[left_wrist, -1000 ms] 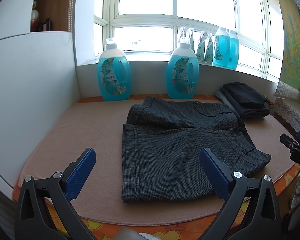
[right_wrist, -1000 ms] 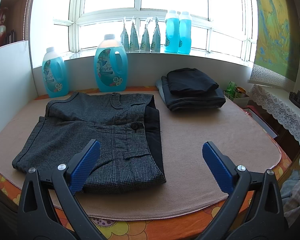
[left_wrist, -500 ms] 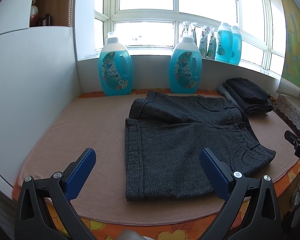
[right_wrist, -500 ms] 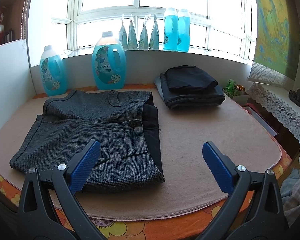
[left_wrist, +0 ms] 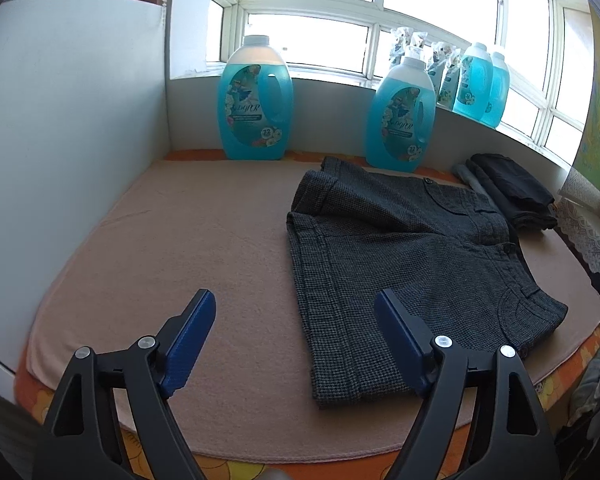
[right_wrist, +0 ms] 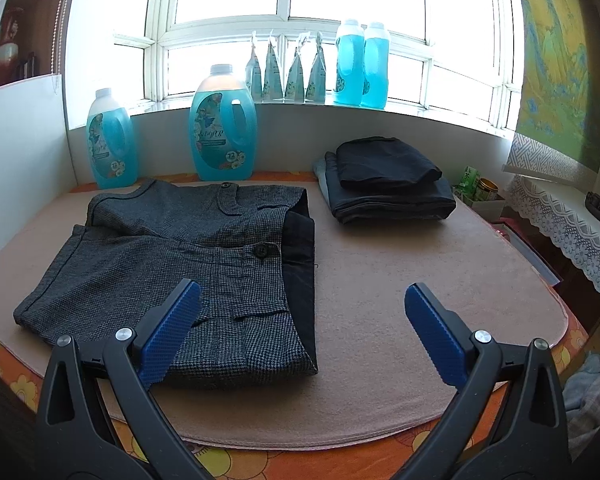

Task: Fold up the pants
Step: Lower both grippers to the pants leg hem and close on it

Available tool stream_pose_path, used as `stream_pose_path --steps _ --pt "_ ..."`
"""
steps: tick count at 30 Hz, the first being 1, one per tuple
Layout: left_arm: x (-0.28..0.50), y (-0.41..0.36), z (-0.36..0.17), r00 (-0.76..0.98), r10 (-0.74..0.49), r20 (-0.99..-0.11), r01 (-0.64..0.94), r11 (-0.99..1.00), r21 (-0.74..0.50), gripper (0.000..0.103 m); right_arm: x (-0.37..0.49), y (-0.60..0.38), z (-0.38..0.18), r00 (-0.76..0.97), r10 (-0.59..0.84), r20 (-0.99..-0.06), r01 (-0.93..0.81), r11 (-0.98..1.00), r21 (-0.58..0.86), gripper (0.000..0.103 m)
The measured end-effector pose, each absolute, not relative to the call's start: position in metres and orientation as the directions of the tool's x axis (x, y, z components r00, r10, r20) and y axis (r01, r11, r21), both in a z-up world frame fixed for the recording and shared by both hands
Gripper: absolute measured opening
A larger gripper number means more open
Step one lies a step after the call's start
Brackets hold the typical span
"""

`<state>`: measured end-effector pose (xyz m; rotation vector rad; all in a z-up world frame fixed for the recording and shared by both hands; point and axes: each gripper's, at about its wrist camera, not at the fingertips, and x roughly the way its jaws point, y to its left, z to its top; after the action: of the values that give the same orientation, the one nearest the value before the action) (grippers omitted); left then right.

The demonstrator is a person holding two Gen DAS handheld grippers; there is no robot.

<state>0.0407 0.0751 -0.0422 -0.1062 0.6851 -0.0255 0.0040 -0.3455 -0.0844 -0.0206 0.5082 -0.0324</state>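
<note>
Two grippers are hanging over a pair of grey houndstooth shorts [left_wrist: 399,264] that is lying flat on the pink felt mat [left_wrist: 188,240], legs pointing left and the dark-lined waistband [right_wrist: 298,248] pointing right, just short of a stack of folded dark garments [right_wrist: 383,178]. The left gripper [left_wrist: 296,340] is coming in low over the near leg hem [left_wrist: 331,344]; its jaws have just been closing from full width and are now standing partly open, with nothing between them, one blue pad over bare mat and the other above the cloth. The right gripper [right_wrist: 300,324] is waiting near the waistband corner with its jaws wide apart and empty. The shorts are showing no fold yet, so this looks like the reach before the first fold. The next move is probably asking the left jaws to sink onto the hem edge and pinch both layers, while the right ones take the waistband's near corner, so the two ends are lifting together.
</note>
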Motion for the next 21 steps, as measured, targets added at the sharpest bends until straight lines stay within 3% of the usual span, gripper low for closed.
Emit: stream_pose_path --steps 10,21 --pt "0.032 0.067 -0.08 0.667 -0.196 -0.719 0.088 0.979 -0.186 0.063 0.009 -0.347 -0.111 0.811 0.108 -0.575 -0.122 0.992 0.013 0.103" --pt "0.029 0.047 -0.107 0.589 -0.25 -0.769 0.162 0.968 -0.191 0.057 0.013 -0.339 -0.136 0.764 0.136 -0.63 -0.2 0.979 -0.03 0.096"
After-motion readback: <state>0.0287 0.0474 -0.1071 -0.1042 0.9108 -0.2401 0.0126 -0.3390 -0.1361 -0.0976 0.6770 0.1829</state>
